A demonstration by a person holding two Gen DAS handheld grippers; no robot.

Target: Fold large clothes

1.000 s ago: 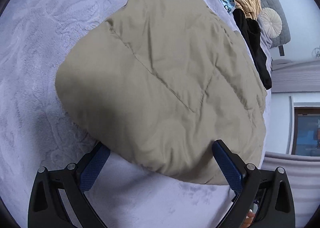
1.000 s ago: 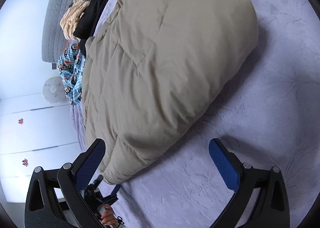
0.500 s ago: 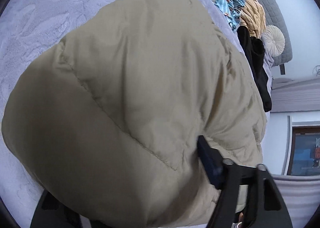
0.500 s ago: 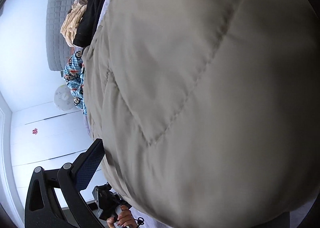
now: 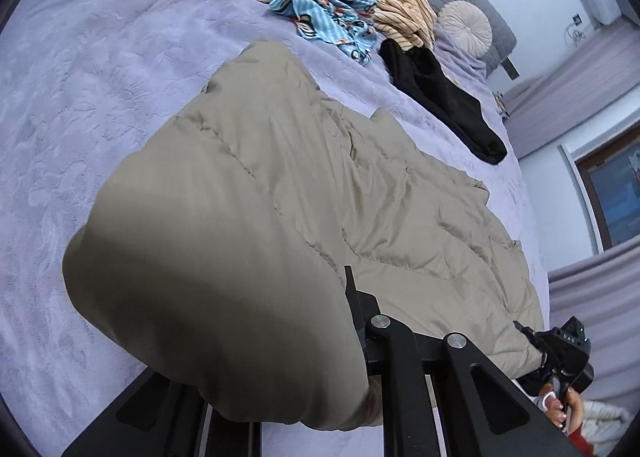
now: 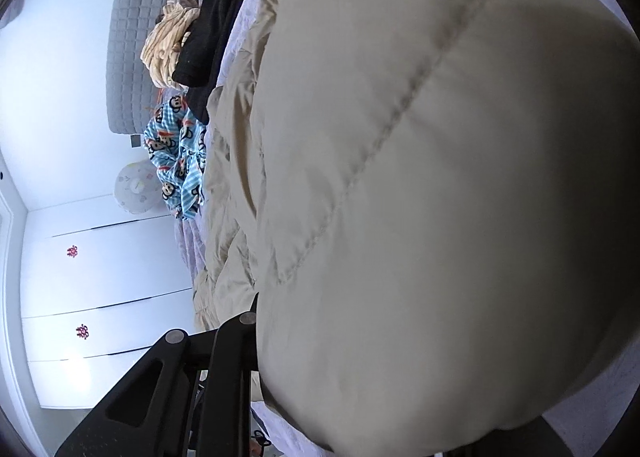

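The only writing that shows is a few small pale letters on the black body of the right tool [image 5: 560, 353] in the left wrist view, too small to read. The blue cloth [image 5: 320, 1] at the far side of the bed is printed with cartoon monkey faces and carries no legible words.

The jacket [image 5: 280, 185] is a beige, puffy, quilted garment with stitched seams that cross its panels, wrinkled along its far half. It lies on the lilac bed cover [image 5: 80, 97], and its near edge is lifted and bulges towards both cameras, filling most of the right wrist view [image 6: 440, 197].

The left tool [image 5: 320, 337] has just been closing and is clenched on the jacket's near edge; one black finger [image 5: 356, 317] presses into the fabric and the other is buried under the fold. The right tool [image 6: 304, 337] has also just been closing and grips the jacket, with one finger [image 6: 248, 329] against the cloth and the other hidden. A hand [image 5: 564, 409] holds the right tool at the bed's edge.

Beyond the jacket lie a black garment [image 5: 440, 97], a tan striped cloth [image 5: 404, 13] and a round cream cushion [image 5: 466, 21] against a grey headboard [image 6: 128, 57]
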